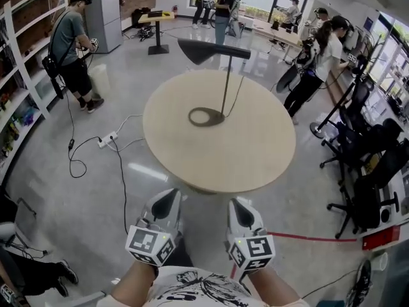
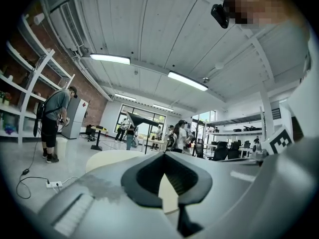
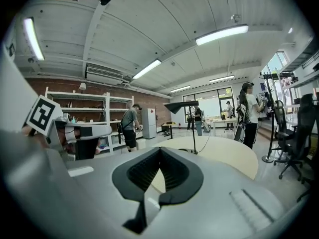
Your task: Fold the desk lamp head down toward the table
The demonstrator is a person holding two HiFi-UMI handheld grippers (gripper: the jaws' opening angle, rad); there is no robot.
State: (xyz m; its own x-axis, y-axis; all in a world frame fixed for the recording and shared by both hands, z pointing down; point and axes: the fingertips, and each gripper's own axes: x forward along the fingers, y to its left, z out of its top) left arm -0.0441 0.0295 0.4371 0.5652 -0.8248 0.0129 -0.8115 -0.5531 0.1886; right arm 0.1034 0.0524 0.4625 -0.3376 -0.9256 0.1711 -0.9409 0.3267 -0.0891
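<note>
The desk lamp (image 1: 225,82) is stood just beyond the centre of the table (image 1: 255,162), its head (image 1: 203,48) raised. The left hand-held gripper (image 1: 169,200) and right hand-held gripper (image 1: 239,208) are held closed and empty, short of the near edge. Were the head pushed with the lamp unsteadied, it could be tipped over.

the round table (image 1: 185,155) lies open from its near edge to the lamp (image 1: 201,48); past the middle only the thin pole (image 1: 225,85), ring base (image 1: 206,116) and hanging cord (image 1: 237,93) stand in the way.
</note>
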